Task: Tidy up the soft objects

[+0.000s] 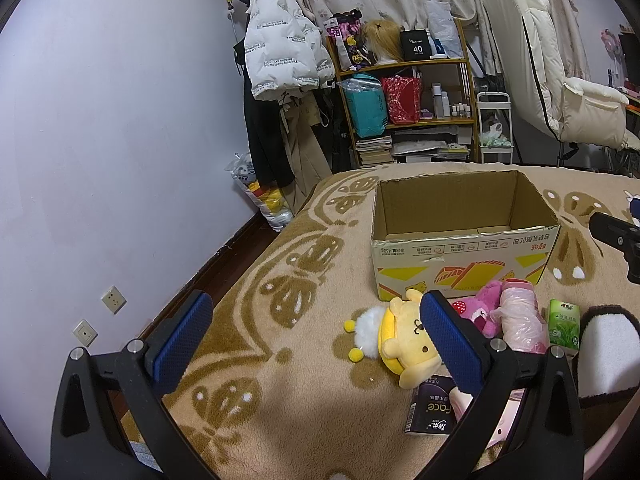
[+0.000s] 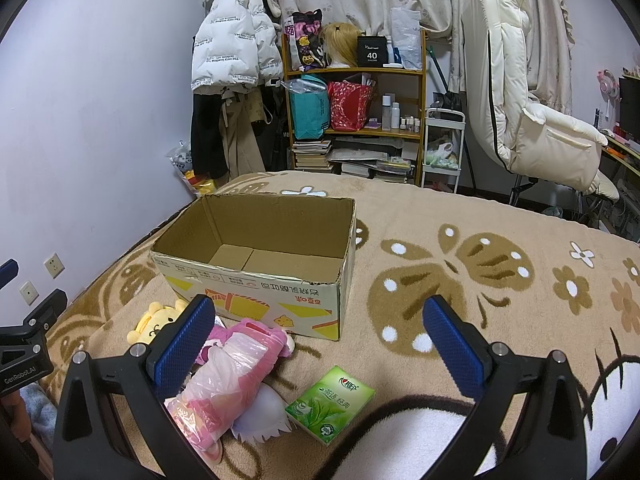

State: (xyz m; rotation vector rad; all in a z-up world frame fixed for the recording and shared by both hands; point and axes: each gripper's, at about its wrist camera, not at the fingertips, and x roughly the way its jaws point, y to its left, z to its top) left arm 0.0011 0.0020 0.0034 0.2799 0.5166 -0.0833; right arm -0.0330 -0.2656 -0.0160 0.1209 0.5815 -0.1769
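An open, empty cardboard box [image 1: 464, 256] [image 2: 256, 280] stands on the bed blanket. In front of it lie a yellow plush toy [image 1: 404, 340] [image 2: 154, 320], a pink plush [image 1: 482, 308] [image 2: 256, 330], a pink item in a clear plastic bag [image 1: 520, 316] [image 2: 224, 384], a green tissue pack [image 1: 564, 324] [image 2: 330, 402] and a dark "Face" pack [image 1: 432, 410]. My left gripper [image 1: 316, 332] is open and empty, above the blanket left of the yellow plush. My right gripper [image 2: 320, 336] is open and empty, above the tissue pack.
The beige patterned blanket [image 2: 480, 272] covers the bed. A wall [image 1: 100, 140] is on the left. A shelf [image 1: 412, 96], hanging coats [image 1: 280, 60] and a cream chair [image 2: 540, 120] stand beyond the bed. A pale lavender object [image 2: 264, 412] lies by the bag.
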